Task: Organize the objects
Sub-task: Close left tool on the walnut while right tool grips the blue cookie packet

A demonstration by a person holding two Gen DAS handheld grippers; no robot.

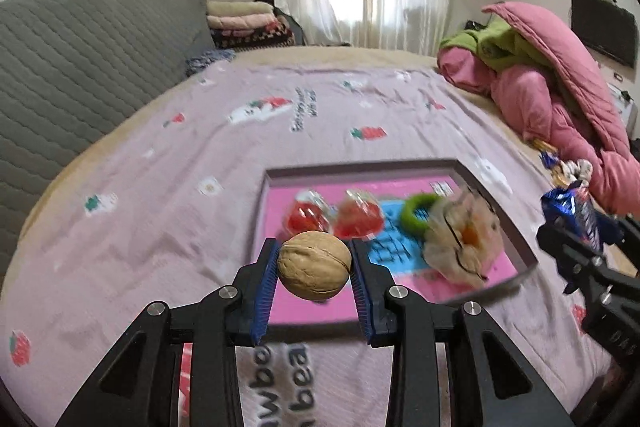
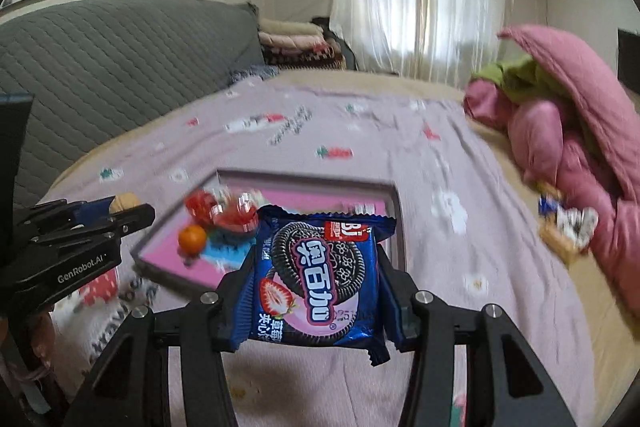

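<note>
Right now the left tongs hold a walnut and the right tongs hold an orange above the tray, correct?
Not quite. The left tongs do hold the walnut, but the right tongs hold a blue cookie packet, as the right wrist view shows. The orange lies in the tray.

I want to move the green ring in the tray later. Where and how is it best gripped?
Probably from above, one finger inside the hole, one outside, pinching the green ring's left band: it lies flat in the tray, and a net bag crowds its right side.
</note>
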